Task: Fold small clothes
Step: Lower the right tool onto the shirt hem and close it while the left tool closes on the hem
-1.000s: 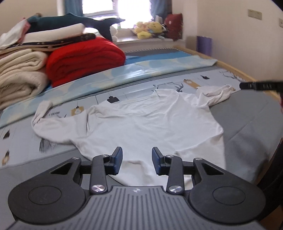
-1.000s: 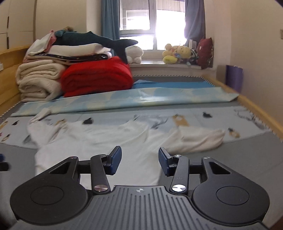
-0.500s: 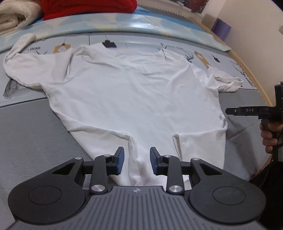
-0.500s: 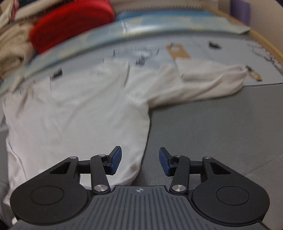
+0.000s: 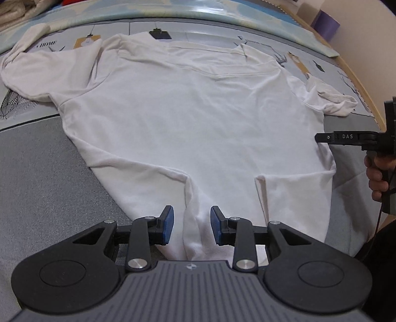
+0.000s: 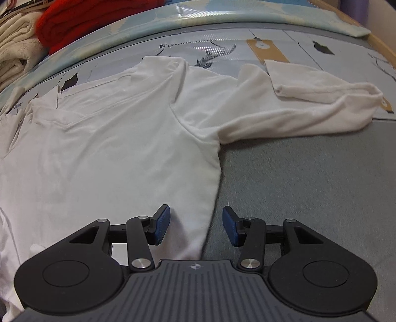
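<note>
A white long-sleeved top (image 5: 193, 119) lies spread flat on the bed, collar away from me, sleeves out to both sides. My left gripper (image 5: 190, 225) is open low over the bottom hem, with a wrinkled fold of the hem between its blue pads. My right gripper (image 6: 196, 226) is open over the top's (image 6: 111, 153) right side edge, which runs between its pads. The right sleeve (image 6: 309, 109) stretches out to the right. The right gripper also shows in the left wrist view (image 5: 321, 137), side on, at the shirt's right edge.
The bed has a grey cover (image 6: 309, 188) and a printed sheet (image 5: 74, 42) under the shirt's upper part. Folded red (image 6: 81, 22) and cream blankets (image 6: 12, 54) are stacked at the back left. A wooden bed edge (image 5: 363, 86) runs along the right.
Both grippers have tilted down and come closer to the shirt, the left at the hem, the right at the right side edge. The shirt has not moved.
</note>
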`<state>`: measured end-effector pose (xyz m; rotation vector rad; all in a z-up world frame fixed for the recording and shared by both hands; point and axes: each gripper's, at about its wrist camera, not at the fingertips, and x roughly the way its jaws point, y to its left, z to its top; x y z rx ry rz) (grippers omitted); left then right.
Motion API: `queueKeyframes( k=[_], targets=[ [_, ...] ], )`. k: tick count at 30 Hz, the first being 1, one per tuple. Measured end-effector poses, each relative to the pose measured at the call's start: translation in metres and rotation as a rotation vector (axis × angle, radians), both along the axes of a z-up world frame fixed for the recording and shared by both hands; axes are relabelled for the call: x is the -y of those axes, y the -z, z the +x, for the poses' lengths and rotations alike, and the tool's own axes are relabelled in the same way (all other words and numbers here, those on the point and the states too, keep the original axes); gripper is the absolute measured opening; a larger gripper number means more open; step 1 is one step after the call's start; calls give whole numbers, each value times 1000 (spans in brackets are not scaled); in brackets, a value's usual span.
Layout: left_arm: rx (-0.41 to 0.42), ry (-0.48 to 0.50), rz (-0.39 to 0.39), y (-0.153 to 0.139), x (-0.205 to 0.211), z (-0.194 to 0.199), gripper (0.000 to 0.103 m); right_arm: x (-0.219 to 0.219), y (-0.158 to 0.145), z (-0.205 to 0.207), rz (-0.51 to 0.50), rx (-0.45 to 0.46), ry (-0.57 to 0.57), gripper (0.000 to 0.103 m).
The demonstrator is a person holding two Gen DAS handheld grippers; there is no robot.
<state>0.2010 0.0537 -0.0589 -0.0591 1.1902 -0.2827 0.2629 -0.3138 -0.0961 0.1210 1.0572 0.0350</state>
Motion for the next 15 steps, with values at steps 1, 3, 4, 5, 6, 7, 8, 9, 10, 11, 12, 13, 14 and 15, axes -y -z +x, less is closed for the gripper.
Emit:
queueKeyframes(
  k=[1, 3, 4, 5, 6, 7, 8, 9, 10, 11, 12, 13, 14, 15],
  targets=[
    [-4, -7, -4, 1, 0, 1, 36, -1, 0, 1, -2, 3, 2, 29],
    [-13, -22, -13, 4, 0, 5, 36, -2, 0, 2, -11, 8, 5, 12],
    [-18, -30, -18, 6, 0, 7, 36, -1, 0, 3, -10, 9, 7, 9],
    [-23, -36, -22, 7, 0, 8, 36, -1, 0, 3, -8, 11, 10, 8],
    [-28, -41, -24, 9, 1, 10, 36, -1, 0, 3, -7, 13, 11, 8],
    [-30, -42, -25, 11, 2, 10, 36, -1, 0, 4, -8, 16, 9, 7],
    [-31, -41, -28, 12, 4, 11, 36, -1, 0, 4, -10, 19, 8, 7],
    [-31, -40, -31, 13, 5, 11, 36, -2, 0, 4, -11, 24, 8, 7],
    [-33, -39, -34, 14, 6, 12, 36, -2, 0, 4, -11, 30, 10, 6],
    [-37, -37, -34, 16, 8, 13, 36, -2, 0, 5, -10, 34, 11, 6],
    [-39, -32, -31, 18, 10, 13, 36, -1, 0, 6, -8, 36, 14, 6],
    [-40, -27, -28, 19, 11, 13, 36, -1, 1, 7, -5, 36, 17, 6],
    [-41, -20, -24, 20, 12, 12, 35, -1, 1, 8, -4, 37, 17, 6],
    [-42, -14, -19, 21, 13, 11, 35, -1, 1, 9, -4, 39, 17, 6]
  ],
)
